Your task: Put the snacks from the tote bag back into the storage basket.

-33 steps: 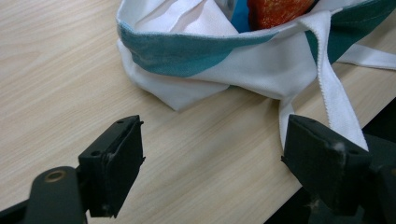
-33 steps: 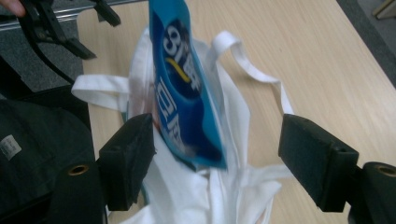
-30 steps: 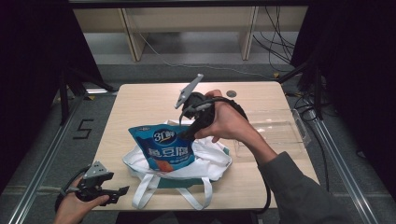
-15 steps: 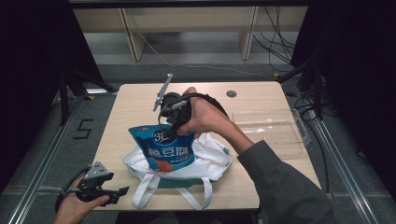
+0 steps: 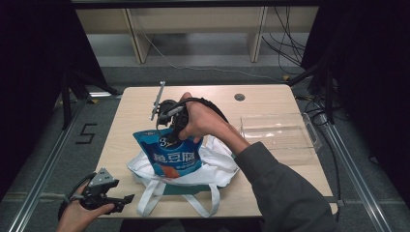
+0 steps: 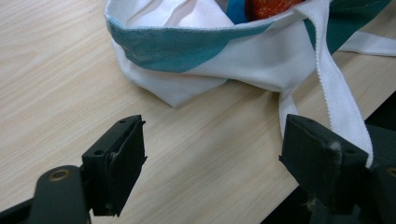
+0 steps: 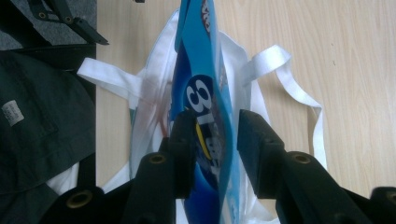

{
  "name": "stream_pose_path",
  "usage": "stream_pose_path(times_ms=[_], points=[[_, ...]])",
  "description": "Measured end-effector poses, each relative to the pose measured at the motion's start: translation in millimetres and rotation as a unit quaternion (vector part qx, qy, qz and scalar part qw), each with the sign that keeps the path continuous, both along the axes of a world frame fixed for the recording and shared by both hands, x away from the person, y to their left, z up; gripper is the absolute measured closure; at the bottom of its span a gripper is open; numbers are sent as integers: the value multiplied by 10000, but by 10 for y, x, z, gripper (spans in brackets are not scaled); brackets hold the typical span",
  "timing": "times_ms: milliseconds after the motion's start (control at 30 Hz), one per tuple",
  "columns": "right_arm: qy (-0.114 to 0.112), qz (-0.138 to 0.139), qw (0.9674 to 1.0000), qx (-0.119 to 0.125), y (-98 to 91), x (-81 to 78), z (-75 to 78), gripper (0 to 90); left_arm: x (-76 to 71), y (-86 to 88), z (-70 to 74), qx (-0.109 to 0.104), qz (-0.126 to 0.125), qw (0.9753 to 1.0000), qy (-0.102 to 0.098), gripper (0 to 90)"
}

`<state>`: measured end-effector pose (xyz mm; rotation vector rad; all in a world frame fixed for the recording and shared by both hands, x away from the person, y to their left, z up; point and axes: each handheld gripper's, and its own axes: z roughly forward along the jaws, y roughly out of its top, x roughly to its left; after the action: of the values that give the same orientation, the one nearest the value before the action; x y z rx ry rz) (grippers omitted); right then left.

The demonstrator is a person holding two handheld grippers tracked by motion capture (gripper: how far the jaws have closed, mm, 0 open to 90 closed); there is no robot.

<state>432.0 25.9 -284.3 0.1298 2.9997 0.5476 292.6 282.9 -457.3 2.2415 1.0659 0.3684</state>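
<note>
Overhead, the right gripper (image 5: 167,126) meets the top of a blue pouch (image 5: 170,155) standing in a white tote bag (image 5: 217,169) on the wooden table (image 5: 270,99). Down left, the left gripper (image 5: 123,200) hovers off the table's near edge. Along the left gripper's jaws, wide apart, lies the bag's teal band (image 6: 187,46). Along the right gripper's jaws, just closing, the pouch (image 7: 205,70) sits pinched edge-on between them.
</note>
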Motion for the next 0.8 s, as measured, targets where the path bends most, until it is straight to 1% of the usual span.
stream_pose_path(times_ms=[67, 100, 133, 167, 200, 233, 300, 400, 433, 467, 533, 567, 600, 633, 667, 700, 733, 767, 800], points=[[-27, 143, 9999, 13, 12, 29, -14, 713, 1, 0, -1, -20, 16, 10000, -6, 210], [4, 76, 10000, -10, 11, 24, -18, 724, 2, 0, -3, -25, 21, 10000, -4, 210], [-20, 183, 9998, 0, 13, 39, -29, 732, 1, 1, -3, -26, 25, 10000, -2, 210], [-2, 169, 9999, -11, 15, 41, -35, 735, 1, 2, -2, -22, 24, 10000, 0, 210], [26, 122, 9999, -57, 26, 41, -42, 752, -2, -6, -8, -85, 78, 9999, 33, 210], [26, 122, 9999, -57, 26, 41, -42, 752, 2, -1, -4, -34, 33, 10000, -12, 210], [21, 282, 9996, -52, 38, 58, -56, 784, 2, 0, -3, -11, 12, 10000, -3, 211], [23, 259, 9996, -97, 50, 49, -66, 805, 4, -2, -4, -11, 15, 10000, 3, 212], [30, 246, 9995, -196, 68, 39, -68, 823, 3, -3, -5, -8, 15, 10000, 5, 212], [30, 246, 9995, -196, 68, 39, -68, 823, 2, -2, -4, -3, 9, 10000, 3, 212], [-11, 426, 9987, -275, 85, 45, -64, 867, 3, -3, -2, 4, -6, 10000, 12, 212], [-11, 426, 9987, -275, 85, 45, -64, 867, 3, -4, -1, 27, -10, 10000, 24, 212], [-41, 436, 9986, -296, 88, 36, -62, 893, 1, -5, -5, 20, -2, 10000, 14, 212], [-32, 439, 9986, -310, 95, 29, -59, 900, 2, -4, -6, 21, 1, 10000, 16, 212], [-80, 483, 9982, -338, 104, 29, -53, 900, 3, -3, -5, 27, 0, 10000, 23, 212], [-80, 483, 9982, -338, 104, 29, -53, 900, 6, -15, -17, -11, 87, 10000, -17, 212], [-78, 511, 9979, -396, 113, 16, -41, 900, 2, -9, -15, -18, 68, 10000, -27, 212], [-186, 679, 9967, -408, 117, 29, -34, 900, 2, -9, -15, -18, 68, 10000, -27, 212], [-186, 679, 9967, -408, 117, 29, -34, 900, 4, -9, -15, 16, 78, 10000, -13, 212]])
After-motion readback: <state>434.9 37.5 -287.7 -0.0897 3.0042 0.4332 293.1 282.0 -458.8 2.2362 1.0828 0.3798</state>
